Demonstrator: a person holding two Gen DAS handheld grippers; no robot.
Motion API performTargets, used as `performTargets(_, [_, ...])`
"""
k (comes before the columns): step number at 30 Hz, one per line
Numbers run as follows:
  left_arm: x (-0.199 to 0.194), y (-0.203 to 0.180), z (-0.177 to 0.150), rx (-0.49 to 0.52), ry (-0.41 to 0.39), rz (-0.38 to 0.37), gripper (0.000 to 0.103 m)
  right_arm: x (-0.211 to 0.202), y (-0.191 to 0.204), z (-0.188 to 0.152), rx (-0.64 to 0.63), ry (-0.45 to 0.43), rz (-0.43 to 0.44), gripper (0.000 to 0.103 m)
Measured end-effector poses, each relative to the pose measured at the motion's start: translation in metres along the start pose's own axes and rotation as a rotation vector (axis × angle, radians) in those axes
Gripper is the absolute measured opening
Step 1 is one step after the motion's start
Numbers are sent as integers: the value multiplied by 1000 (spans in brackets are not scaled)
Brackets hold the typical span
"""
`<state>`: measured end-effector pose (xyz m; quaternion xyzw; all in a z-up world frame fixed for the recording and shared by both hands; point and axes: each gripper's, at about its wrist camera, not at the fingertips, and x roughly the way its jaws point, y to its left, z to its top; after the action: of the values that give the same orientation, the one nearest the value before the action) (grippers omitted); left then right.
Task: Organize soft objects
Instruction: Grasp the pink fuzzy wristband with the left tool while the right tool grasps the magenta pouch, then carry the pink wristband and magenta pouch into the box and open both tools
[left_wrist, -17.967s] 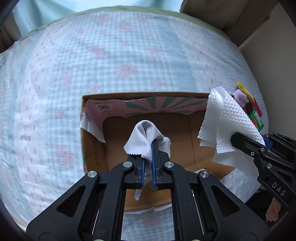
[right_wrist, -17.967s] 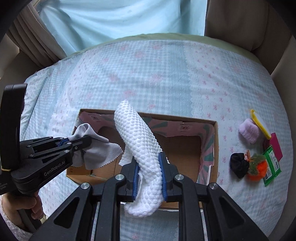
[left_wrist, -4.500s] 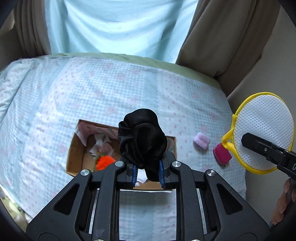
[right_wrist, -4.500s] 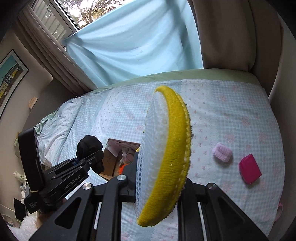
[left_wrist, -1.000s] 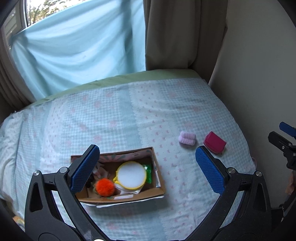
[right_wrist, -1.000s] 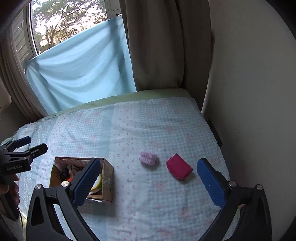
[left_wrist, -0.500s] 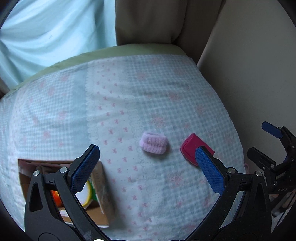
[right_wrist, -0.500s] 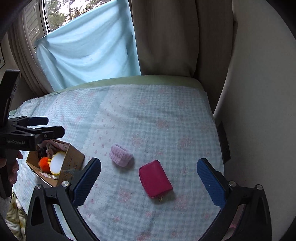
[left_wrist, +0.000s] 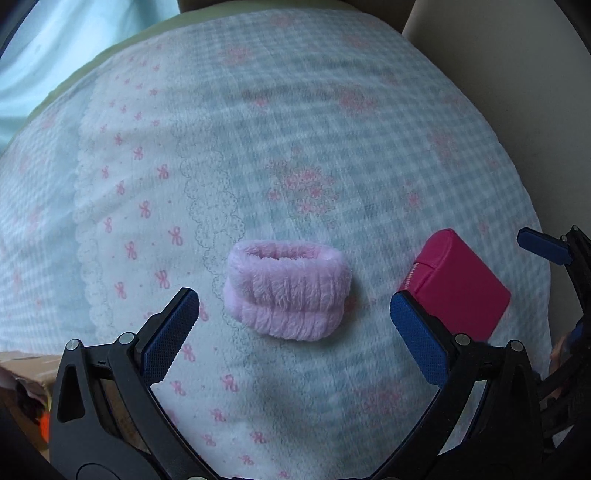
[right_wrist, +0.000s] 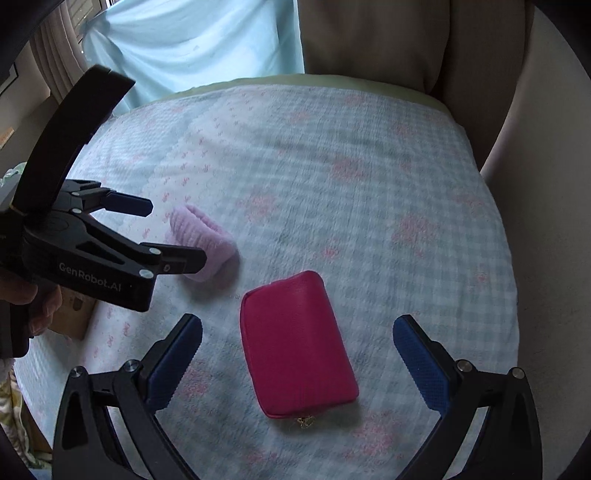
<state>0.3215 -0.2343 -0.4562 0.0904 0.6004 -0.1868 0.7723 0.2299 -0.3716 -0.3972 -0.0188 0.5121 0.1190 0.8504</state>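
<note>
Left wrist view shows the left gripper (left_wrist: 293, 314), jaws wide open, now much closer around the pink band (left_wrist: 288, 290) on the bed (left_wrist: 332, 147), while the right gripper (right_wrist: 297, 341), also open, now frames the pouch (right_wrist: 295, 343).

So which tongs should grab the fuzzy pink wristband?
Left. The left tongs are open with the pink wristband centred between them; the right tongs straddle the magenta pouch.

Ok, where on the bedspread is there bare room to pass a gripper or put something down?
The bedspread lies bare beyond the pink fuzzy band and the magenta pouch, up to the curtains, and to the pouch's right toward the wall. It is tight between band and pouch, where the open left gripper and the open right gripper hover.
</note>
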Motion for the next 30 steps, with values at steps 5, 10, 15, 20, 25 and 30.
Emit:
performTargets(5, [24,3,-2,-4,14,0,103,35,4,-11,-50,41,-4,96])
performTargets(10, [33,5,-2,-1,1,10,92,58,12,-18,-107,76,-16,84])
performTargets(15, [41,7,-2,9,-2,-9,70,67,17,-22,-158,96,-74,71])
performTargets(20, [36,8,2,24,-18,-22,51,68,16,-22,-157,99,-66,60])
performTargets(25, [24,15,7,6,-20,-38,38,65,21,-22,-156,102,-77,51])
performTargets(30, [12,19,10,-3,-37,-53,36,60,17,-15,-109,108,-57,46])
